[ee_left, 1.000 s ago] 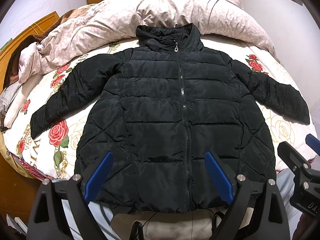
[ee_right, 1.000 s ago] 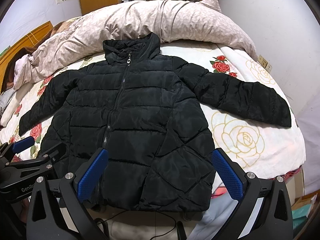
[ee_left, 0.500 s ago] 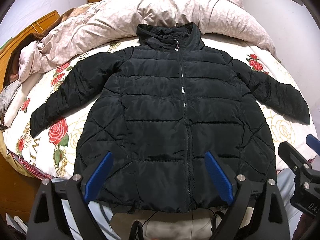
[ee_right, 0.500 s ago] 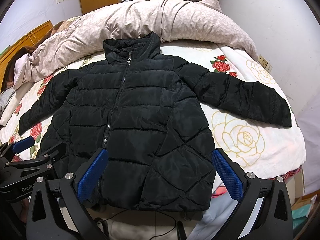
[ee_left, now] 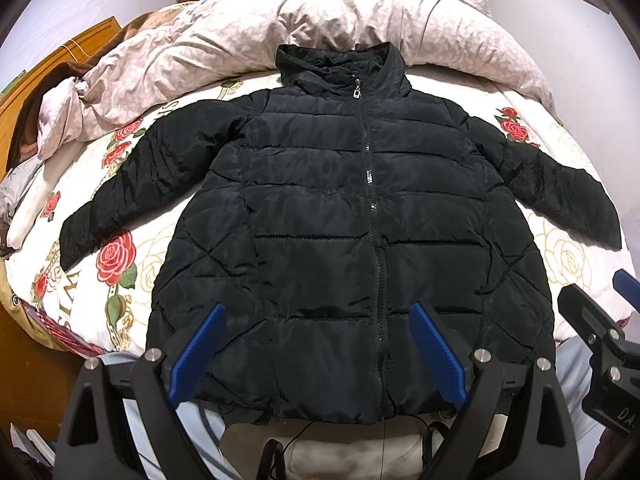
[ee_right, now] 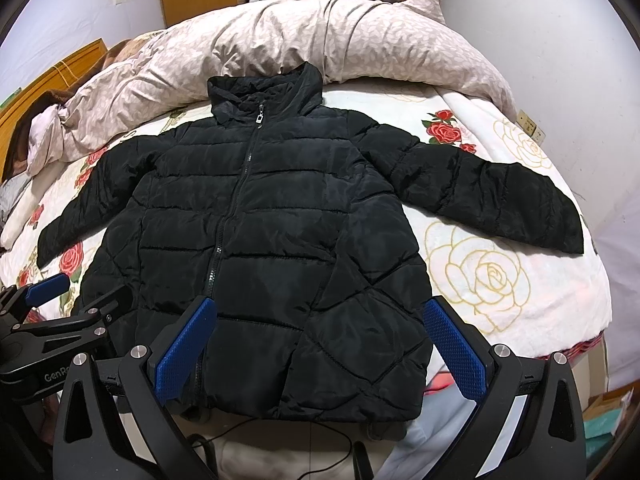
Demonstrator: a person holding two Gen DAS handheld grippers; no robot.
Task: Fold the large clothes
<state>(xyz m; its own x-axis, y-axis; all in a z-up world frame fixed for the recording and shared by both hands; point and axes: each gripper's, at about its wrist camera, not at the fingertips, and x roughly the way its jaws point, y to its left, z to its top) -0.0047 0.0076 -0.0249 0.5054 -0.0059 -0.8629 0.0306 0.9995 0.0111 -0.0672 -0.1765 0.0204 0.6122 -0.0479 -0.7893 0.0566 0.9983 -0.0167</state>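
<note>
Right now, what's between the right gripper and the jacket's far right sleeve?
In the right wrist view, bare rose-print bedsheet lies between the open right gripper and the black jacket's outstretched sleeve.

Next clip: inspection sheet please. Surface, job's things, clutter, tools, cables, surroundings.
Surface: bed with a rose-print sheet; bare sheet shows either side of the jacket.
Job's things: black puffer jacket lying flat, front up, zipped, both sleeves spread out, hem at the near edge; unfolded.
Clutter: bunched pink duvet behind the collar; other bedding at the far left edge.
Tools: left tool and right tool both open, above the hem, holding nothing.
Cables: thin black cable below the hem.
Surroundings: wooden headboard on the left, white wall on the right, wall socket.
</note>
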